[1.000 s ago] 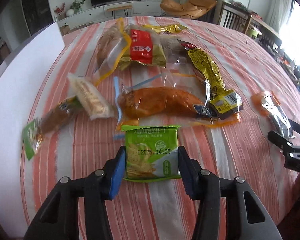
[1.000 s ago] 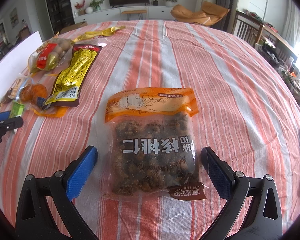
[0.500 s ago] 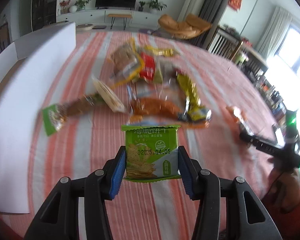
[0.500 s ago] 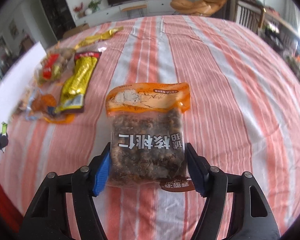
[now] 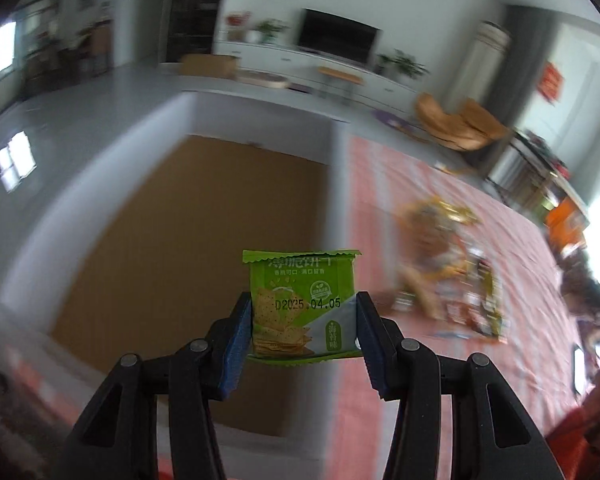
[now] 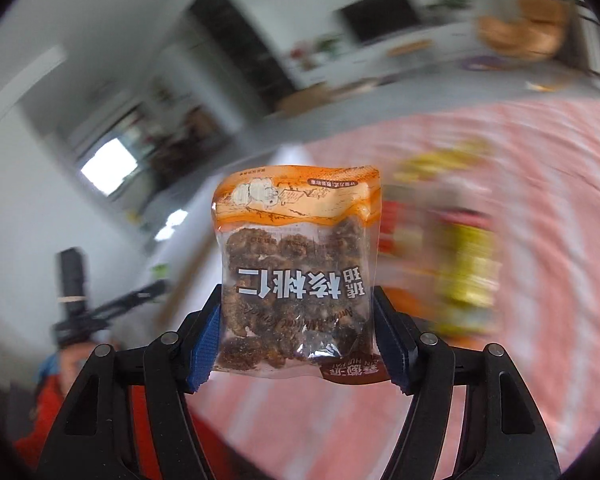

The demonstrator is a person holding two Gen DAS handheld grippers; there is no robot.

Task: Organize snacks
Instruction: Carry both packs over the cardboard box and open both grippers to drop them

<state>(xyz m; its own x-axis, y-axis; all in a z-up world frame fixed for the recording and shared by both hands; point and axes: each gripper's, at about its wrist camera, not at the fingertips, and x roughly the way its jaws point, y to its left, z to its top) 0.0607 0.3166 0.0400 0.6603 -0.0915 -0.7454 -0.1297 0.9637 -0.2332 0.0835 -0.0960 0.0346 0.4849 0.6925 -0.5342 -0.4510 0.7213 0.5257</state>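
Both grippers are carrying now: the left gripper (image 5: pixel 303 322) is clamping one green cracker pack (image 5: pixel 302 304) over the box (image 5: pixel 188 248), the right gripper (image 6: pixel 297 338) is gripping one walnut bag (image 6: pixel 296 276) in mid-air. Next, each probably needs lowering into the box and releasing. Several blurred snacks (image 5: pixel 448 276), too smeared to count, are lying on the table (image 5: pixel 380 400).
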